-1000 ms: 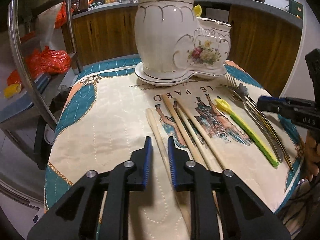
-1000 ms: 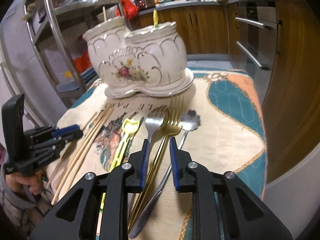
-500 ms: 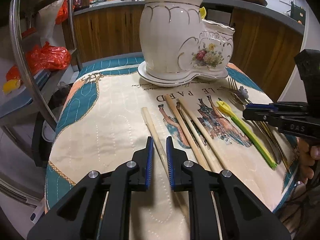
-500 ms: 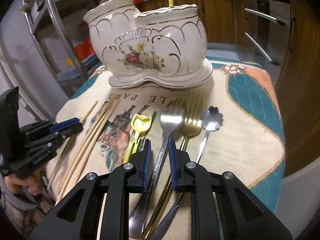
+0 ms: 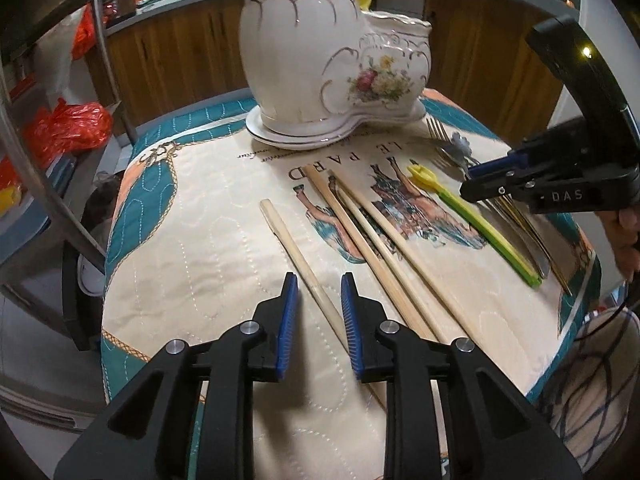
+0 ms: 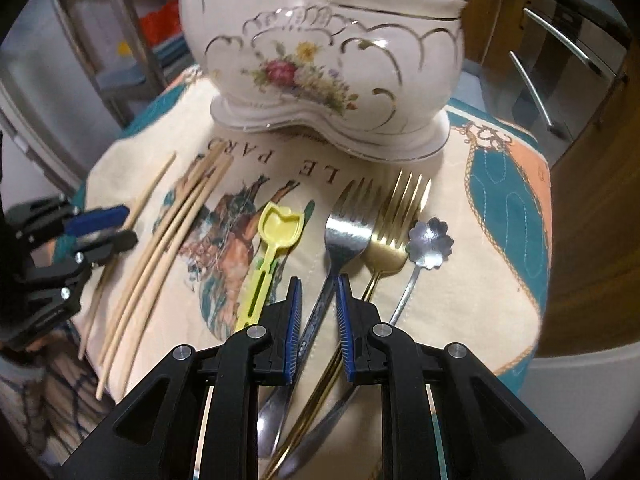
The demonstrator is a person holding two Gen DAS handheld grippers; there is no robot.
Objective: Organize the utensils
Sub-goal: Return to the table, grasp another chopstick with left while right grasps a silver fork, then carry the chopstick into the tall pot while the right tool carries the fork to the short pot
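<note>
"DAS" on right claw (image 5: 466, 186); "LE PARD" on cloth (image 5: 200, 248)

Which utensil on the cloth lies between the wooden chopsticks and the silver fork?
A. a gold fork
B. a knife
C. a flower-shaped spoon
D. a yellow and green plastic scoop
D. In the right wrist view the yellow and green plastic scoop lies right of the wooden chopsticks and left of the silver fork; the gold fork and flower-shaped spoon lie further right.
</note>
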